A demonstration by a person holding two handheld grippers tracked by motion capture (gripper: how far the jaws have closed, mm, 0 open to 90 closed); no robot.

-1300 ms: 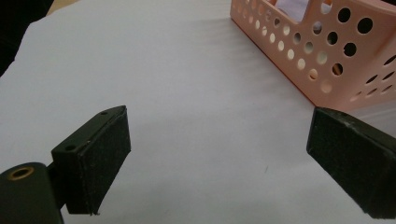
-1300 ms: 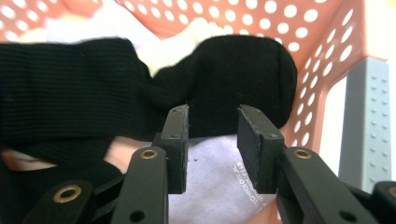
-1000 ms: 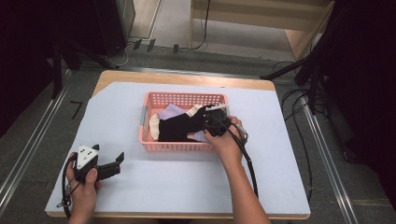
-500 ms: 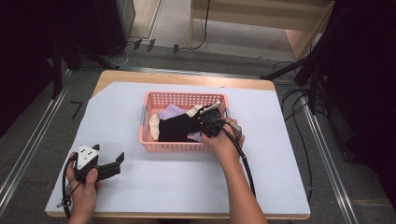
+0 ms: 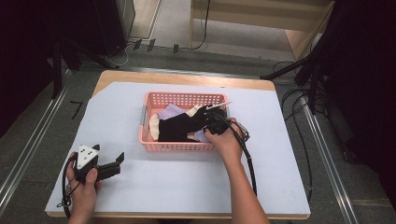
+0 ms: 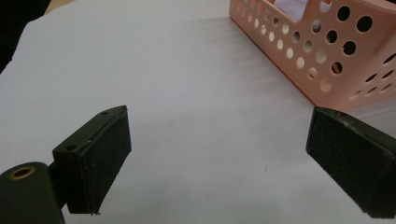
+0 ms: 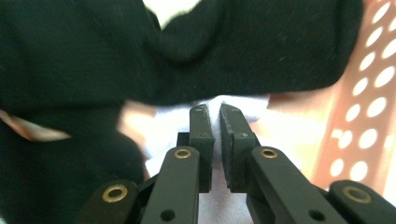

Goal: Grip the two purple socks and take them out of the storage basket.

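Right gripper (image 7: 216,112) inside pink basket (image 5: 180,146), jaws pinched on pale purple cloth (image 7: 243,103) under black cloth (image 5: 175,129). Left gripper (image 6: 219,135) rests on white table cover (image 5: 116,116), jaws wide open, holding nothing, near basket corner.

A lab or test room: a table (image 5: 280,140) under white sheet stands between metal floor rails (image 5: 327,154), with loose cables (image 5: 299,100) (several trailing off) and dark equipment stands (image 5: 70,51) around.
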